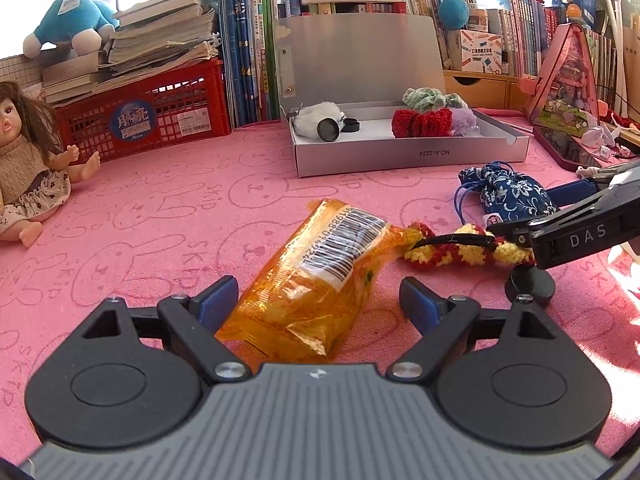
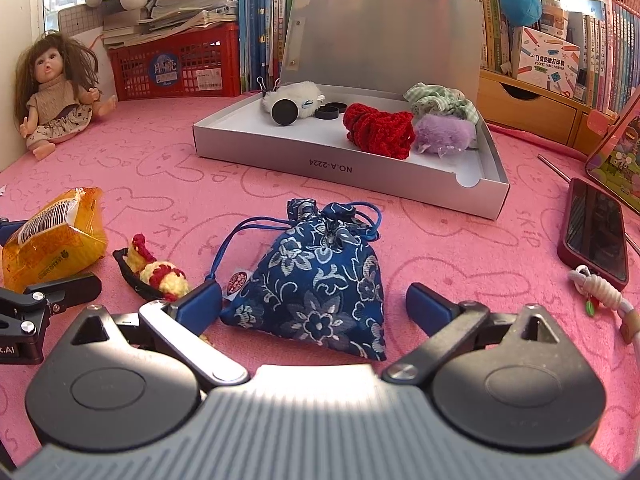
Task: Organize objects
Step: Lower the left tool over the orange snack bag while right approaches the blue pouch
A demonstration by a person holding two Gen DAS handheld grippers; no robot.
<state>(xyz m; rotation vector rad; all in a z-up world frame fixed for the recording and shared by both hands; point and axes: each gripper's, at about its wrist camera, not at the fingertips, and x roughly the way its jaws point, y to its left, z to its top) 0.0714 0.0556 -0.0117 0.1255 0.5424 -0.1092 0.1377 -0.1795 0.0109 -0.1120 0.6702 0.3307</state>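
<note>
An orange snack packet (image 1: 316, 280) lies on the pink cloth between the open fingers of my left gripper (image 1: 318, 300); it also shows at the left of the right wrist view (image 2: 52, 236). My right gripper (image 2: 314, 304) is open around the wide end of a blue floral drawstring pouch (image 2: 320, 284), which also shows in the left wrist view (image 1: 508, 194). A yellow and red crochet piece (image 2: 160, 274) lies between packet and pouch. An open grey box (image 2: 340, 168) behind holds a white fluffy item, black caps, and red, purple and green soft items.
A doll (image 2: 56, 92) sits at the far left. A red crate (image 2: 180, 64) with stacked books and rows of books line the back. A phone (image 2: 596, 232) with a white cord charm and a pink house-shaped case (image 1: 564, 80) lie at the right.
</note>
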